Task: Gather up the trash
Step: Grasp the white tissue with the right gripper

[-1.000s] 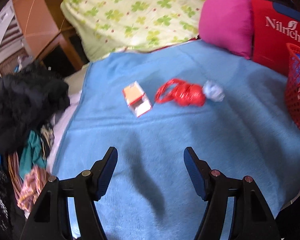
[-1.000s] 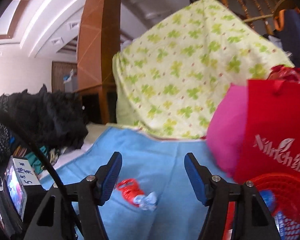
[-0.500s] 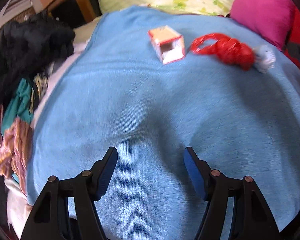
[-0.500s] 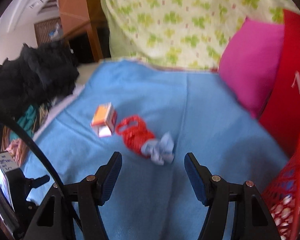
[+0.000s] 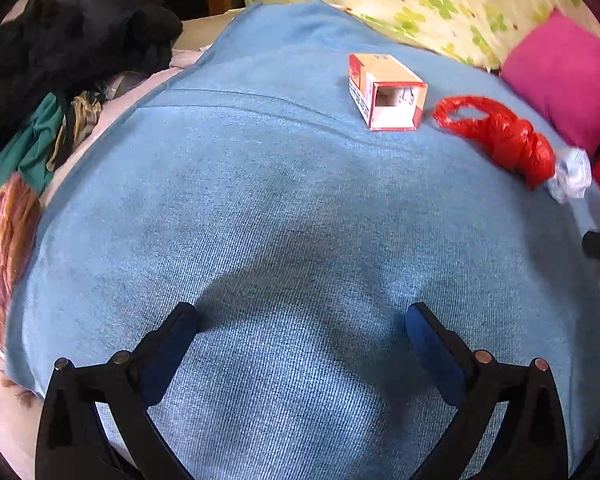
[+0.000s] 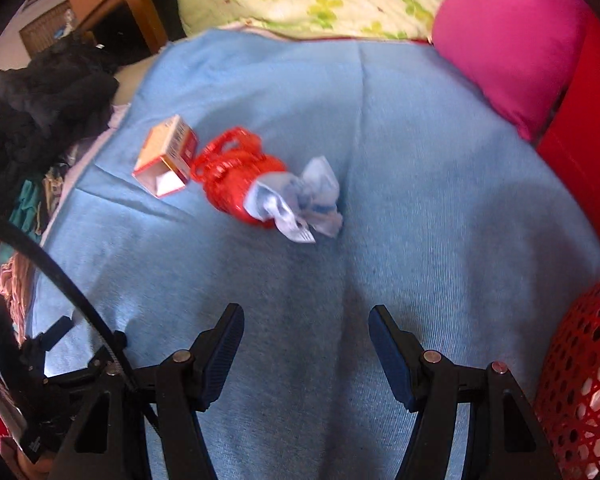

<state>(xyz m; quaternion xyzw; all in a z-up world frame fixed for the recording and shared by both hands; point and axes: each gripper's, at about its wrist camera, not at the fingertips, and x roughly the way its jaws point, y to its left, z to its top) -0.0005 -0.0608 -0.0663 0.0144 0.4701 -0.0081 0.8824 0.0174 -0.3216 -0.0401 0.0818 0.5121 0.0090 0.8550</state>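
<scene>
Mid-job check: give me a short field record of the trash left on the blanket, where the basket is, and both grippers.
surface: blue blanket
trash 1: small open carton, on its side
trash 2: knotted red plastic bag, beside the carton
trash 3: crumpled white paper, touching the bag
bin: red mesh basket, right edge of right wrist view
left gripper: jaws opening, nothing between them
right gripper: open, empty

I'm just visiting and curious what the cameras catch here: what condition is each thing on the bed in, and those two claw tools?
Small carton: on its side, end open, looks empty.
Red plastic bag: knotted into a bundle, lying on the blanket.
Crumpled tissue: wadded, touching the bag.
Red mesh basket: already holds some items.
Blue blanket: spread out, slightly creased.
Left gripper: jaws opening, nothing between them.
Right gripper: open, empty.
</scene>
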